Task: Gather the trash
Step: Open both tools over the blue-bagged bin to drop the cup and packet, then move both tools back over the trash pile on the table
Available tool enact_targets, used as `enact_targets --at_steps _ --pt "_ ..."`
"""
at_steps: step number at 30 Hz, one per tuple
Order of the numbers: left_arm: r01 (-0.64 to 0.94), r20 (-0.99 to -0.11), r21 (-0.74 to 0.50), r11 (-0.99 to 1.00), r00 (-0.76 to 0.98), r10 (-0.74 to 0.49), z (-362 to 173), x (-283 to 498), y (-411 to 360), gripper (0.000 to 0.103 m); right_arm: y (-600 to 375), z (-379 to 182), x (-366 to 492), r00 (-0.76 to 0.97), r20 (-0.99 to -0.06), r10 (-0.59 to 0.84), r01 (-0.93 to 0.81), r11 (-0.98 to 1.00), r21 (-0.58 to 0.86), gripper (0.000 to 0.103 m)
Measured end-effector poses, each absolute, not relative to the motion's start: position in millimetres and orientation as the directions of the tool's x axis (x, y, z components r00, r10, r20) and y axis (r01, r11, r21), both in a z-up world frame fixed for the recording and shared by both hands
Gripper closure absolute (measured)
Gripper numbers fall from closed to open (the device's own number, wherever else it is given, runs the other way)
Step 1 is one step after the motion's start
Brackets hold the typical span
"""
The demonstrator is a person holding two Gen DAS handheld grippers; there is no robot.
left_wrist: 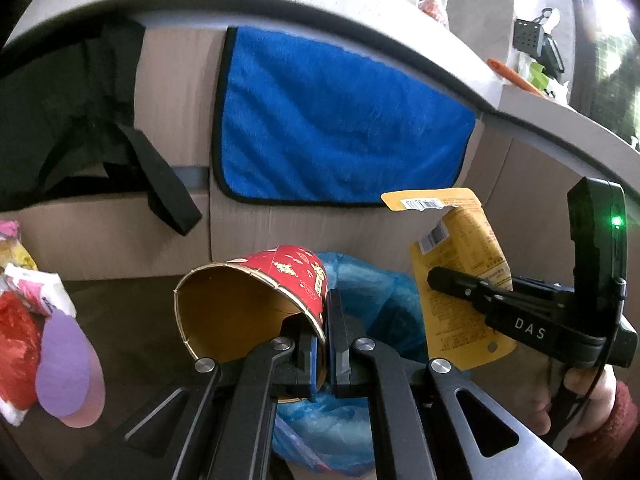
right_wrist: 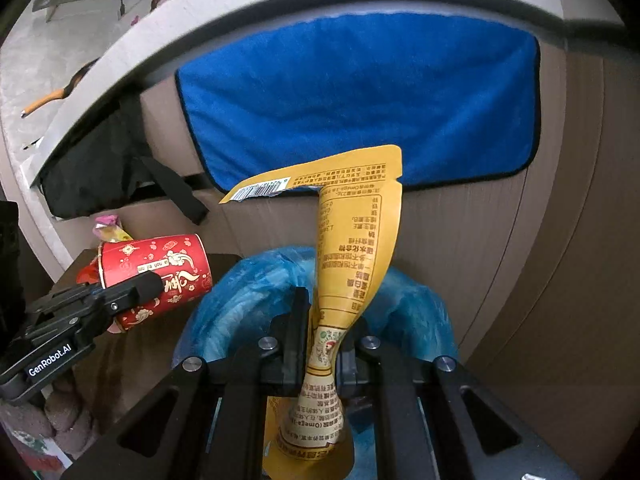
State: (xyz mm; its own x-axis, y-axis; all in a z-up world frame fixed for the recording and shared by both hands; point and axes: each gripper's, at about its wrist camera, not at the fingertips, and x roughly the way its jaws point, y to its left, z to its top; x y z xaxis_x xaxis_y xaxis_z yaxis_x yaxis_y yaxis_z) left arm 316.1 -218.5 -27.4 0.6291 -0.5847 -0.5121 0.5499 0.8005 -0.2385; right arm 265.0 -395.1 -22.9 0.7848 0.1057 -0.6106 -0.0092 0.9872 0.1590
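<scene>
One cup (left_wrist: pixel 256 300), one wrapper (right_wrist: pixel 352 256), each gripped.

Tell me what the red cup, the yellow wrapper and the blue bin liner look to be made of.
Red cup: likely paper, printed glossy outside, plain tan inside, with a rolled rim.
Yellow wrapper: thin printed plastic film, probably; it twists and curls where pinched.
Blue bin liner: thin translucent plastic, crinkled and shiny.

A home kitchen: grey countertop (left_wrist: pixel 280 8) over wood-grain cabinets (left_wrist: pixel 256 232), blue towel (left_wrist: pixel 340 120) hanging.

Tilted red cup (left_wrist: pixel 256 296), torn yellow wrapper (right_wrist: pixel 352 248)
</scene>
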Motion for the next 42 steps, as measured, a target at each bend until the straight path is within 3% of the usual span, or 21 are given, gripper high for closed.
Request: enact_targets --at_steps 9,11,12,16,17,19,31,40,42 --pt "0.548 -0.558 -0.293 0.784 0.567 -0.605 -45.9 335.7 -229.1 0.100 -401.2 -40.8 281.2 0.765 -0.633 0.117 0.005 0.982 0.187 0.093" --pt "0.547 -0.564 -0.321 0.773 0.546 -0.620 -48.8 340.7 -230.5 0.097 -401.8 -43.0 284.0 0.761 -0.638 0.117 0.006 0.982 0.187 0.088" --pt "0.553 -0.569 -0.332 0.764 0.529 -0.630 -49.7 342.1 -231.2 0.091 -402.3 -45.1 285.3 0.758 -0.641 0.122 0.004 0.982 0.191 0.085" --pt "0.548 -0.584 -0.362 0.754 0.496 -0.642 -52.0 345.6 -227.5 0.057 -406.5 -49.1 282.4 0.757 -0.639 0.135 0.008 0.977 0.215 0.058" --pt "0.548 -0.586 -0.371 0.750 0.488 -0.647 -52.2 345.9 -225.8 0.057 -406.5 -48.3 278.7 0.767 -0.630 0.122 0.015 0.978 0.207 0.051" --pt "0.548 -0.593 -0.392 0.739 0.464 -0.658 -52.4 346.3 -223.0 0.053 -407.1 -45.9 272.3 0.780 -0.618 0.099 0.027 0.981 0.191 0.049" --pt "0.429 -0.553 -0.396 0.812 0.595 -0.584 -22.7 319.1 -130.6 0.052 -386.4 -12.6 245.2 0.812 -0.581 0.056 0.028 0.991 0.134 0.048" --pt "0.272 -0.533 -0.296 0.916 0.749 -0.394 -3.5 289.5 -3.2 0.048 -292.6 14.9 236.7 0.839 -0.536 0.095 -0.093 0.995 0.030 0.027" --pt "0.231 -0.541 -0.296 0.927 0.759 -0.362 -8.6 291.7 20.9 0.048 -265.1 17.9 242.0 0.831 -0.541 0.132 -0.143 0.989 0.022 0.027"
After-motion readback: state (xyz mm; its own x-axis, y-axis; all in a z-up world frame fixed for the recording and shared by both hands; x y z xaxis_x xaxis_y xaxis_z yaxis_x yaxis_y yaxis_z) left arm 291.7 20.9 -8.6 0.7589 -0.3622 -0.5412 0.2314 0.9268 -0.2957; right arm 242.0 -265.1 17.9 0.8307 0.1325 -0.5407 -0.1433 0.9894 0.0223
